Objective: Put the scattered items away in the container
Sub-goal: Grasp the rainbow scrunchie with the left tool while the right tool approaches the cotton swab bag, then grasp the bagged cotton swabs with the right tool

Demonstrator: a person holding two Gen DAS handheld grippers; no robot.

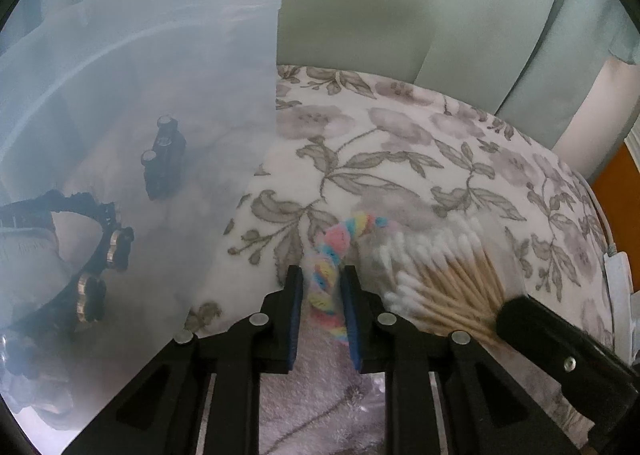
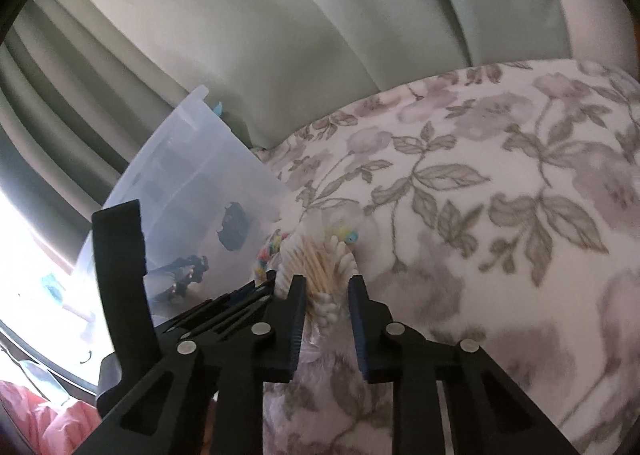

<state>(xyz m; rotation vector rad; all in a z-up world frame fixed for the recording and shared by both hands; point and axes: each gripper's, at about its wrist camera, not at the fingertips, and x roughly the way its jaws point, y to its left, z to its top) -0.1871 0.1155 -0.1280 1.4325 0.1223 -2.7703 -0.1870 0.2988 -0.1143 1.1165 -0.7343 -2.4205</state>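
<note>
A rainbow fuzzy band [image 1: 332, 255] lies on the floral blanket, and my left gripper [image 1: 322, 287] is shut on it, its blue pads pressing on both sides. Right beside it lies a clear bag of cotton swabs [image 1: 436, 275] with wooden sticks. My right gripper [image 2: 326, 291] is shut on that bag [image 2: 320, 275]; one of its fingers [image 1: 536, 331] shows in the left wrist view, lying over the sticks. The translucent plastic container [image 1: 140, 95] stands just left of both items, also in the right wrist view [image 2: 192, 175].
Inside the container lie black hair clips with gold studs [image 1: 96, 263] and a black piece with silver caps [image 1: 164, 159]. The blanket [image 2: 500, 215] reaches far to the right. Green curtains [image 2: 280, 35] hang behind. A white cable [image 1: 616, 267] runs along the right edge.
</note>
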